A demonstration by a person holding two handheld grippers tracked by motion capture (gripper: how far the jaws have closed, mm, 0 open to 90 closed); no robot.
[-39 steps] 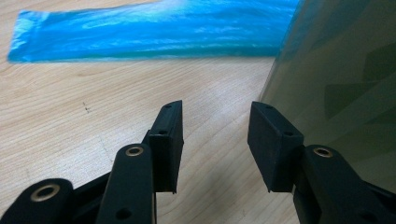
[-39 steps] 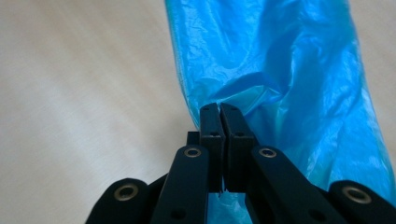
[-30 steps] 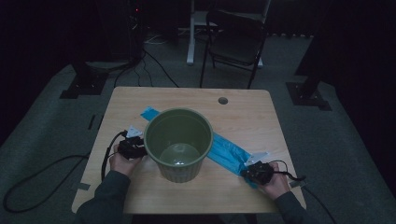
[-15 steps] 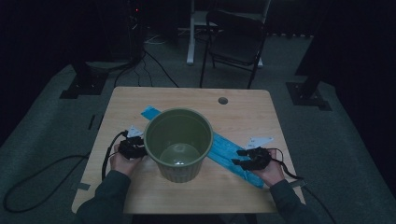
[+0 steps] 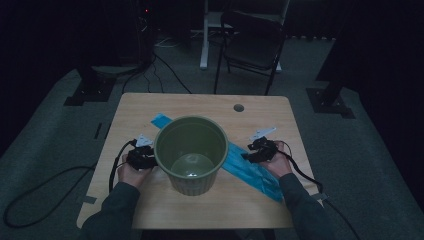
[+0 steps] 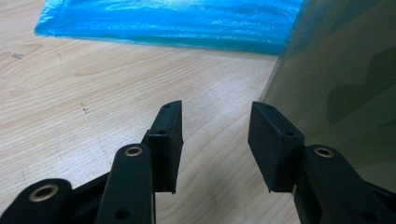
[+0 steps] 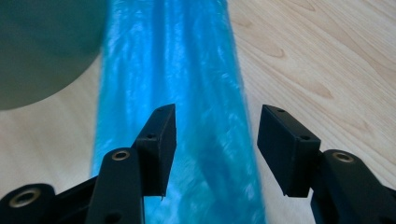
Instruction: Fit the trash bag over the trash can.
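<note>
From the high view, a green bucket [image 5: 191,155] stands upright on the wooden table [image 5: 200,102], resting on a long blue plastic bag [image 5: 250,170] that runs diagonally beneath it (one end pokes out at the far left, the rest stretches toward the near right). The left gripper [image 5: 141,159] sits just beside the bucket's left wall; the right gripper [image 5: 259,150] hovers over the bag on the bucket's right. In the left gripper view, the jaws stand spread with nothing between them, the bucket's wall [image 6: 341,79] close against the right jaw and the bag [image 6: 177,21] lying beyond. In the right gripper view, the jaws have just been opening and stand wide, empty, above the bag [image 7: 187,84].
</note>
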